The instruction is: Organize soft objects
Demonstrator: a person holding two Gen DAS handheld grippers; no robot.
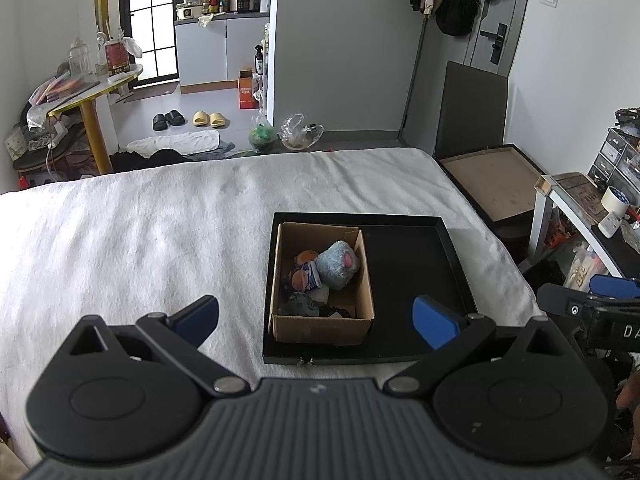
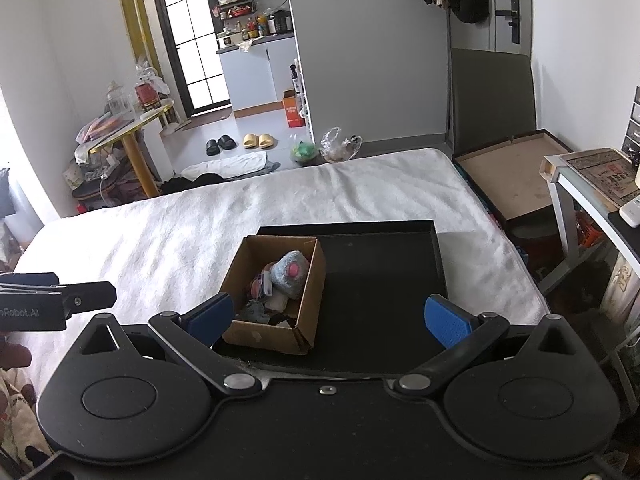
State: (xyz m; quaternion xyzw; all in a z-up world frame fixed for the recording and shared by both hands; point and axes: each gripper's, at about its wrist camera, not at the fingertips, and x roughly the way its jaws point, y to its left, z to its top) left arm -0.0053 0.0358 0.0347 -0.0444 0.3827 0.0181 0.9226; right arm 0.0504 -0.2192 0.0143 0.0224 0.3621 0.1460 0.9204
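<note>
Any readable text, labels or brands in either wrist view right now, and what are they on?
"nRobot.AI", cut off at the frame edge: side of the left gripper.
"DA", cut off: side of the right gripper.
Orange carton print: too blurred to read.
Small packet in the cardboard box: unreadable.

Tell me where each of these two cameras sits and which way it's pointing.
Left wrist: on the left gripper, open, facing the cardboard box in the black tray; the right gripper's tip shows at right.
Right wrist: on the right gripper, open, facing the same box; the left gripper's tip shows at left.
Shared: box, tray, white bed cover.
</note>
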